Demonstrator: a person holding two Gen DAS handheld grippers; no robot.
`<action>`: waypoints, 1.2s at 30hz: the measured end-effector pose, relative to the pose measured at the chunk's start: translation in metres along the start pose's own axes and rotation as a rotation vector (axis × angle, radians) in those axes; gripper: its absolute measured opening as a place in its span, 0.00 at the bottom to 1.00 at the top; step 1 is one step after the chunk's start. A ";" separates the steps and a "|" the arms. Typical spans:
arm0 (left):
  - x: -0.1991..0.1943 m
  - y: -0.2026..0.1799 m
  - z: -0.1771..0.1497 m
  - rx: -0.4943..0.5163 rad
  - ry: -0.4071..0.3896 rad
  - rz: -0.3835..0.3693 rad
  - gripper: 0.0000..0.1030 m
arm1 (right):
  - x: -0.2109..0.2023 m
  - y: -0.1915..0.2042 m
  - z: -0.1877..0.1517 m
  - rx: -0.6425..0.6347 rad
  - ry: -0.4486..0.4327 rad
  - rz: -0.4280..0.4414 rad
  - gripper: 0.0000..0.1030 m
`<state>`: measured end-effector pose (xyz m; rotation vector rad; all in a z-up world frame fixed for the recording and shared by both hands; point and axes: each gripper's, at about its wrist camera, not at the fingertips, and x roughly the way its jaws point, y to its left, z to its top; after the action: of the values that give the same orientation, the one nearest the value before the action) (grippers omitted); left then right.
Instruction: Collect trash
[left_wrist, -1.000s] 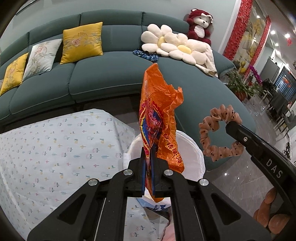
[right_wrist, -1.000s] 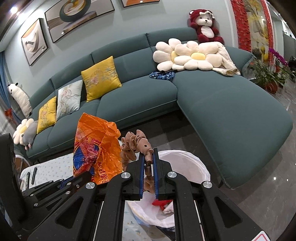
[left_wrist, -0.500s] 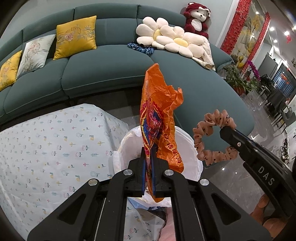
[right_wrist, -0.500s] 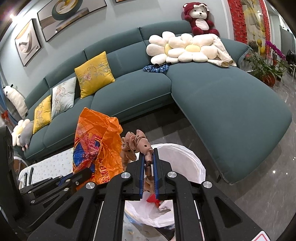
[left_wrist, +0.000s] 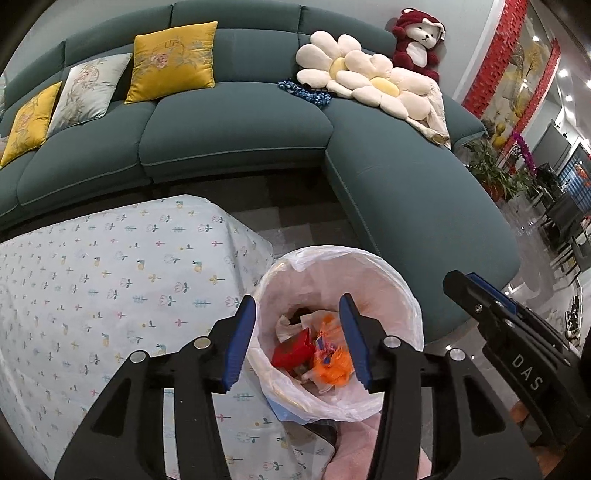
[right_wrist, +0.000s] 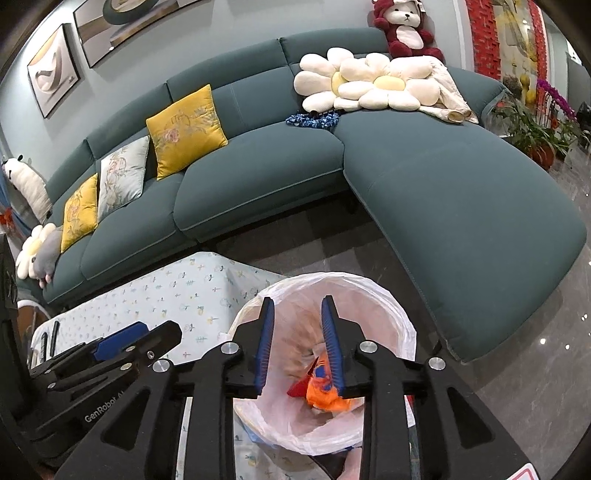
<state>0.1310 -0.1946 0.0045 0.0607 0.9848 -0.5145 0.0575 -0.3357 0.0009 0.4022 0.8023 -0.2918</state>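
My left gripper (left_wrist: 297, 338) hangs over the trash bin (left_wrist: 402, 284) with its jaws spread wide and nothing between them; my right gripper (right_wrist: 297, 341) is over the same bin, jaws also apart and empty. The orange wrapper (left_wrist: 332, 360) lies crumpled in the bottom of the bin at about 5 o'clock from the centre, just beside a red carton (left_wrist: 293, 347) and some pale scraps; a brownish blur inside the liner in the right wrist view may be another piece falling, but I cannot tell. The main risk, as I judge it, is the thin white liner (right_wrist: 391, 314): it is loose at the rim, and a fingertip dropped any lower or pulled back carelessly could snag it and drag the bag off or tip the bin. The second risk is my own two grippers, which sit near each other above the opening, the right one at 3 o'clock of the left view; withdrawing both at once could knock them together. The counter (left_wrist: 110, 280) with its flowered cloth borders the bin from 9 o'clock, its corner almost touching the liner, so I have little room there. The sofa (left_wrist: 236, 125) closes off 12 to 2 o'clock. Straight up looks like the free way out.
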 end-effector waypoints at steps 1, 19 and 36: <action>-0.001 0.001 0.000 -0.002 -0.003 0.005 0.46 | 0.000 0.001 0.000 -0.003 0.000 0.000 0.28; -0.028 0.023 -0.015 -0.037 -0.031 0.070 0.70 | -0.017 0.021 -0.021 -0.128 0.011 -0.045 0.65; -0.031 0.058 -0.084 -0.046 -0.034 0.255 0.86 | -0.021 0.028 -0.081 -0.230 0.070 -0.112 0.93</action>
<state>0.0771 -0.1082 -0.0277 0.1340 0.9391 -0.2580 0.0033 -0.2723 -0.0279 0.1526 0.9181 -0.2876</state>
